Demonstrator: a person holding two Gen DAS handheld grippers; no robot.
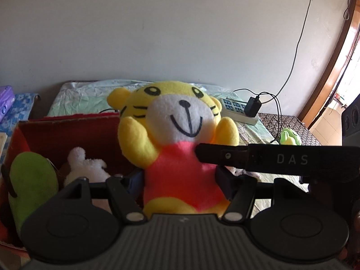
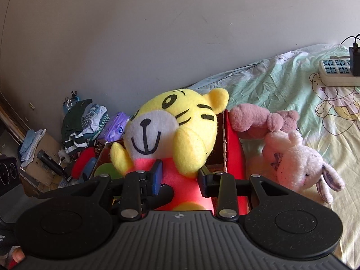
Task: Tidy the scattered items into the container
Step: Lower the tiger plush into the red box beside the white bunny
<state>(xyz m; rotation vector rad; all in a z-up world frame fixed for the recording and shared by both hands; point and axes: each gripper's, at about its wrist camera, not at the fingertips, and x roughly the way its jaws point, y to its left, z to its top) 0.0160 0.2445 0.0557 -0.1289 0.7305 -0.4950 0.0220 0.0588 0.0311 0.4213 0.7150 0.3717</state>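
A yellow tiger plush [image 1: 180, 121] with a red body is held upright over the right end of the red cardboard box [image 1: 67, 130]. My left gripper [image 1: 180, 180] is shut on its red belly, one finger on each side. My right gripper [image 2: 181, 177] also clamps the tiger plush [image 2: 173, 123] at the belly, and its black finger [image 1: 247, 159] reaches in from the right in the left wrist view. Inside the box lie a green plush [image 1: 31, 180] and a white plush [image 1: 87, 166]. The box wall [image 2: 234, 157] stands just behind the tiger.
On the bed sheet [image 2: 281, 85], right of the box, lie a pink plush [image 2: 249, 121] and a white rabbit plush [image 2: 292, 159]. A small green plush [image 1: 290, 136] sits farther right. A power strip [image 1: 236, 110] with a charger rests by the wall. Clothes and clutter [image 2: 78, 126] pile up left of the box.
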